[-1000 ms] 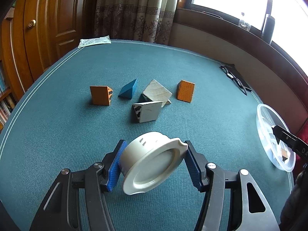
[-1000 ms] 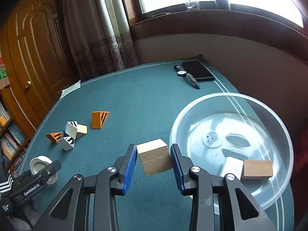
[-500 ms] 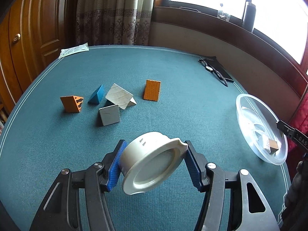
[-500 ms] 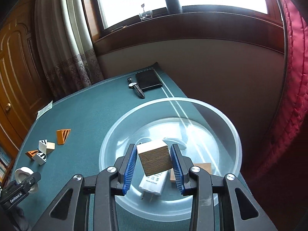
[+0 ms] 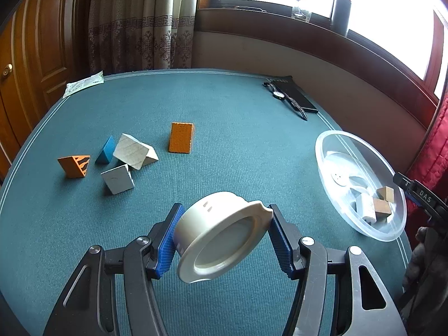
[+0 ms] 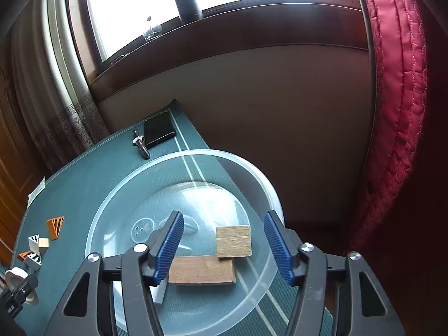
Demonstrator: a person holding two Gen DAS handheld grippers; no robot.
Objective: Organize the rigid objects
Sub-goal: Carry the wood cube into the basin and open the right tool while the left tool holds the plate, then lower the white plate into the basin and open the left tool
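Observation:
My left gripper (image 5: pixel 224 238) is shut on a white round plastic cap (image 5: pixel 221 232), held tilted above the green table. Several loose blocks lie beyond it: an orange wedge (image 5: pixel 182 137), a pale wooden prism (image 5: pixel 134 151), a blue wedge (image 5: pixel 106 149), a striped orange wedge (image 5: pixel 74 165) and a grey-white block (image 5: pixel 119 179). My right gripper (image 6: pixel 224 238) hangs over the clear bowl (image 6: pixel 112 204), its jaws opening. The wooden cube (image 6: pixel 233 240) lies in the bowl between the pads, touching neither. It rests partly on a flat brown block (image 6: pixel 201 270), next to a white block (image 6: pixel 159 291).
A wristwatch (image 5: pixel 280 95) and a black case (image 5: pixel 296 98) lie at the far right of the table, and a paper slip (image 5: pixel 84 84) at the far left. The bowl (image 5: pixel 324 151) sits by the table's right edge, close to the wall and red quilted fabric (image 6: pixel 392 112).
The right gripper carried the wooden cube over the bowl, opened and let it go; the cube now lies in the bowl. The left gripper swung rightwards, still holding the white cap.

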